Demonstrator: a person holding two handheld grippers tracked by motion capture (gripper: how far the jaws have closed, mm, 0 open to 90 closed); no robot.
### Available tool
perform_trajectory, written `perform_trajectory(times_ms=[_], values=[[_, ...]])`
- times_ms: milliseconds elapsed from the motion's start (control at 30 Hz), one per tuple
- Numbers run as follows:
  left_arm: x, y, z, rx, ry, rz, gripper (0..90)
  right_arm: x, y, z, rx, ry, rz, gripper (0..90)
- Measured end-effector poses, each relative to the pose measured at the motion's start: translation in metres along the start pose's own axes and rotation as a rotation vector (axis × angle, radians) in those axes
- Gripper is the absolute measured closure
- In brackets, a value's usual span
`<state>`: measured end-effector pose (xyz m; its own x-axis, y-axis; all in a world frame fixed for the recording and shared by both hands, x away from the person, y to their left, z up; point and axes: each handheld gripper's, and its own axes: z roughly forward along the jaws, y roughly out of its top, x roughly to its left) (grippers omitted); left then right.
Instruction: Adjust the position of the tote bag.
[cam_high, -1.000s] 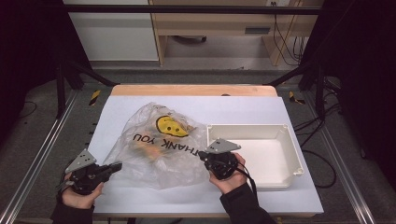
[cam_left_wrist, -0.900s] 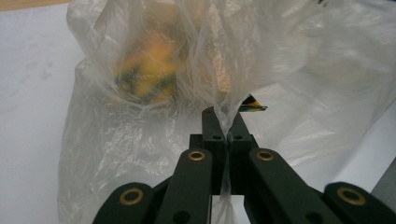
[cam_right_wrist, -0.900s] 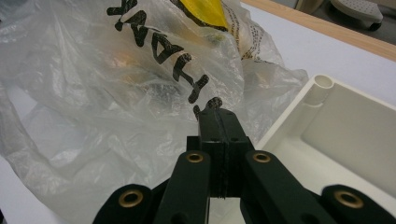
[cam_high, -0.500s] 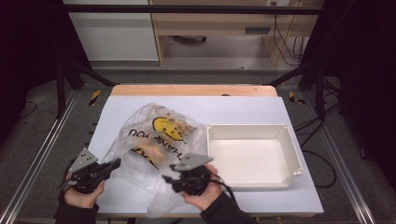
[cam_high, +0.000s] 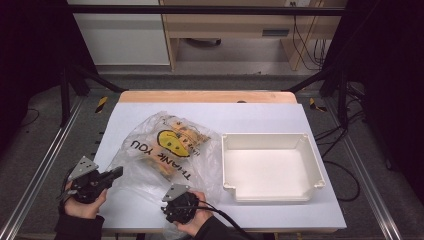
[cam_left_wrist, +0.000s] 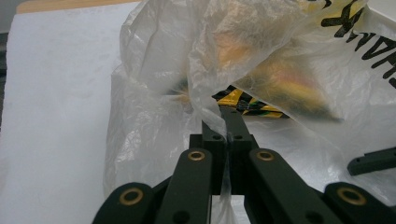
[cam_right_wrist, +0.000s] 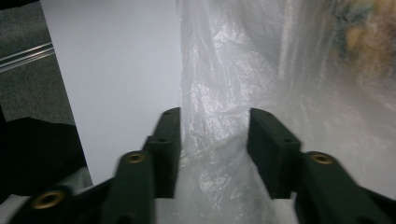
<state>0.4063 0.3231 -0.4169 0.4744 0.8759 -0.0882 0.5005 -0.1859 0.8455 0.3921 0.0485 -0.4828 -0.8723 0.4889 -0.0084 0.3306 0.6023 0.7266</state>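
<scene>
The jaws of the left gripper (cam_left_wrist: 223, 135) are pressed together on a fold of the clear plastic bag (cam_high: 167, 150), while those of the right gripper (cam_right_wrist: 212, 140) are spread wide with loose film lying between them. The right gripper has been swung from beside the white bin (cam_high: 270, 167) to the bag's near edge at the table (cam_high: 260, 112) front. A second grip there is judged to be in preparation, perhaps for opening the bag.
</scene>
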Motion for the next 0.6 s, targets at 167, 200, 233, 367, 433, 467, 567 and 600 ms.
perform_trajectory(times_ms=[167, 200, 233, 367, 433, 467, 567, 600], values=[[0.000, 0.000, -0.001, -0.005, -0.002, 0.000, 89.5, 0.000, 0.000, -0.003, 0.013, -0.005, 0.032, 89.8], [0.001, 0.000, -0.001, -0.008, -0.004, -0.002, 89.5, -0.003, 0.000, -0.004, 0.021, 0.017, 0.060, 90.0], [0.001, 0.000, -0.002, -0.009, -0.004, -0.001, 89.5, -0.005, 0.001, -0.006, 0.040, 0.024, 0.074, 90.0], [-0.001, 0.001, -0.003, -0.017, -0.018, -0.003, 89.5, -0.011, -0.003, -0.017, 0.091, 0.024, 0.060, 90.0], [-0.003, 0.001, -0.003, -0.020, -0.028, -0.002, 89.4, -0.015, -0.009, -0.026, 0.104, 0.033, 0.072, 90.0], [-0.004, 0.002, -0.004, -0.021, -0.029, 0.002, 89.4, -0.018, -0.013, -0.031, 0.112, 0.038, 0.075, 90.0], [-0.008, 0.003, -0.002, -0.016, -0.035, 0.013, 89.4, -0.025, -0.028, -0.045, 0.114, 0.031, 0.097, 90.0], [-0.009, 0.003, -0.002, -0.015, -0.036, 0.016, 89.4, -0.027, -0.031, -0.047, 0.107, 0.023, 0.094, 90.0]])
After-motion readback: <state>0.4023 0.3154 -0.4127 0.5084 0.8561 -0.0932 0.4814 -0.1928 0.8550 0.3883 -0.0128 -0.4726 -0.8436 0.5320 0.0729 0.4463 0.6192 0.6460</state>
